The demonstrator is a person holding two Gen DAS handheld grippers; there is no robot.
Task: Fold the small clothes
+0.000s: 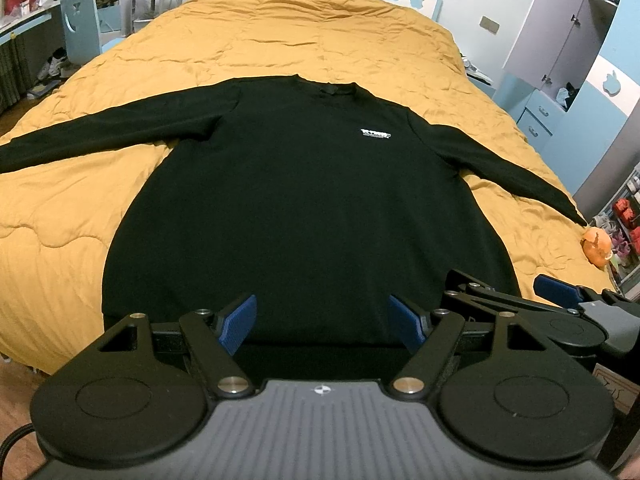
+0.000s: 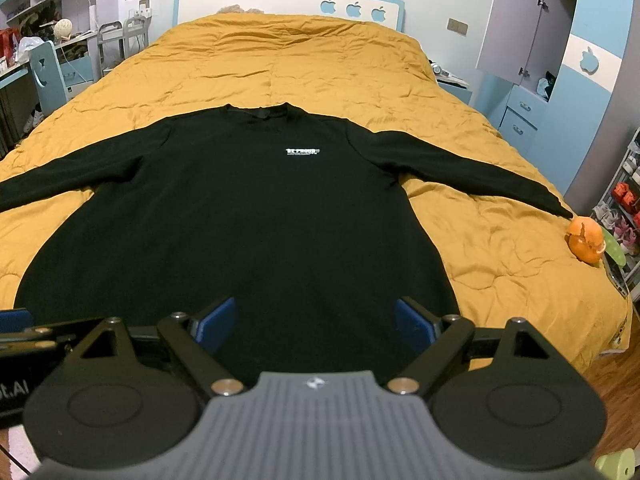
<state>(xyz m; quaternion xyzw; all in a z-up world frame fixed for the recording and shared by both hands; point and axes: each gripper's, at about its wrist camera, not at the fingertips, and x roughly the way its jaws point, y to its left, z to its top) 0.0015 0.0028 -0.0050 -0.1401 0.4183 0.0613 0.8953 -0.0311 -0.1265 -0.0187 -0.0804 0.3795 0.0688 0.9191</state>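
On the quilt a black sweater lies flat and face up, its long axis running from the hem nearest the cameras to the collar pointing at the headboard. Both sleeves stretch out sideways, crossing that axis; the right sleeve ends just beside an orange toy at the bed's edge. A small white logo sits on the chest. At the hem, the left gripper and the right gripper hover side by side, each with its blue pads spread wide apart and holding nothing. Whether the pads touch the cloth cannot be told.
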